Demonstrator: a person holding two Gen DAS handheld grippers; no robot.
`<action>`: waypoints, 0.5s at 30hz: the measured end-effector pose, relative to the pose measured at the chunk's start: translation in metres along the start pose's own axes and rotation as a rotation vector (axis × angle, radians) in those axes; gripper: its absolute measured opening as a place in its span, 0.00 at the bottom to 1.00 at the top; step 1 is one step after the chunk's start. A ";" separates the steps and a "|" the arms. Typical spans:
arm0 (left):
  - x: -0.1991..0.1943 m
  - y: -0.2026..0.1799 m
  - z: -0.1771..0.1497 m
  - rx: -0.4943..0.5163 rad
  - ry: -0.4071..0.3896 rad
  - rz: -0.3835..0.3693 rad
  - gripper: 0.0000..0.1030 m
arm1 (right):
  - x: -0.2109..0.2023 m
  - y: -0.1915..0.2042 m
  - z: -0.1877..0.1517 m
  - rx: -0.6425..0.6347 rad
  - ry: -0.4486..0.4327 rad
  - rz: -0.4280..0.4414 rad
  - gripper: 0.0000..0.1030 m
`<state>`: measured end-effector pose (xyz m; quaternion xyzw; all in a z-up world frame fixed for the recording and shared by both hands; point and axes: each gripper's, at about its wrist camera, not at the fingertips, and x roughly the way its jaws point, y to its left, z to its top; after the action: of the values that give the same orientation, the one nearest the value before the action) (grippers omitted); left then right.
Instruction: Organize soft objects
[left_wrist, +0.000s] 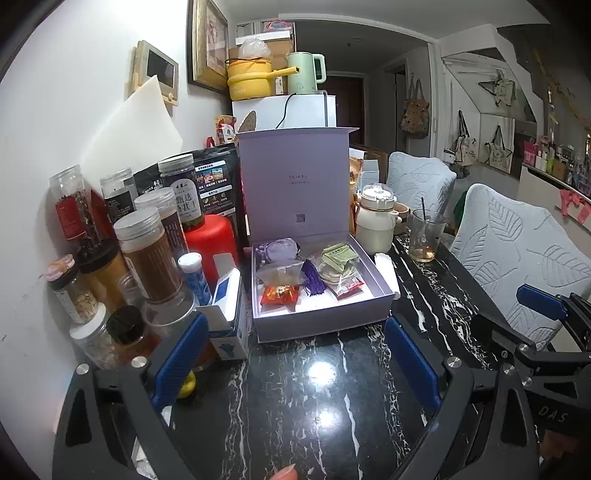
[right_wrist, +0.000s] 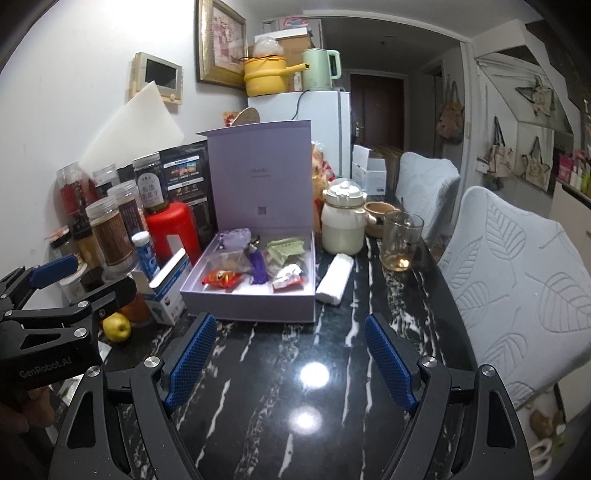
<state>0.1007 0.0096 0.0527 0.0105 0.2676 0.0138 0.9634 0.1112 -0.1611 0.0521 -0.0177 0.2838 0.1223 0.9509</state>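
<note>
Pouches (left_wrist: 308, 275) lying loose in the open lilac box (left_wrist: 321, 325), lid (left_wrist: 293, 184) propped upright behind, on the black marble table (left_wrist: 314, 387). Purple sachet (left_wrist: 280, 249) at the back left, clear bag (left_wrist: 277, 275) and orange packet (left_wrist: 279, 295) in front of it, purple tassel (left_wrist: 313, 278) down the middle, green packets (left_wrist: 338, 256) and a red-and-silver wrapper (left_wrist: 351, 286) to the right. Looks light, limp stuff, crinkly film likely slippery; best pinched at an edge or seam, gently, not across the middle. Tassel probably easiest by its knotted top.

Left gripper (left_wrist: 295, 365) low over the table, short of the box, jaws wide, nothing between. Right gripper (right_wrist: 291, 363) alongside, jaws wide too, empty. Jars (left_wrist: 147, 254) crowding the box's left wall, glass (right_wrist: 400, 240) and cream pot (right_wrist: 343, 218) on its right, white roll (right_wrist: 334, 280) just beside that edge: little room for elbows.
</note>
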 end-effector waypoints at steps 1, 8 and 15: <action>0.000 0.000 0.000 -0.002 0.000 -0.003 0.95 | -0.001 0.000 0.000 0.000 0.000 -0.001 0.81; 0.001 0.002 -0.001 -0.003 0.006 0.006 0.95 | -0.001 -0.001 0.000 0.000 0.000 0.003 0.81; 0.002 0.006 -0.001 -0.015 0.014 0.009 0.95 | -0.001 -0.001 -0.001 0.000 0.002 0.008 0.81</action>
<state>0.1021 0.0156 0.0508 0.0045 0.2740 0.0205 0.9615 0.1098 -0.1620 0.0521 -0.0168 0.2846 0.1261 0.9502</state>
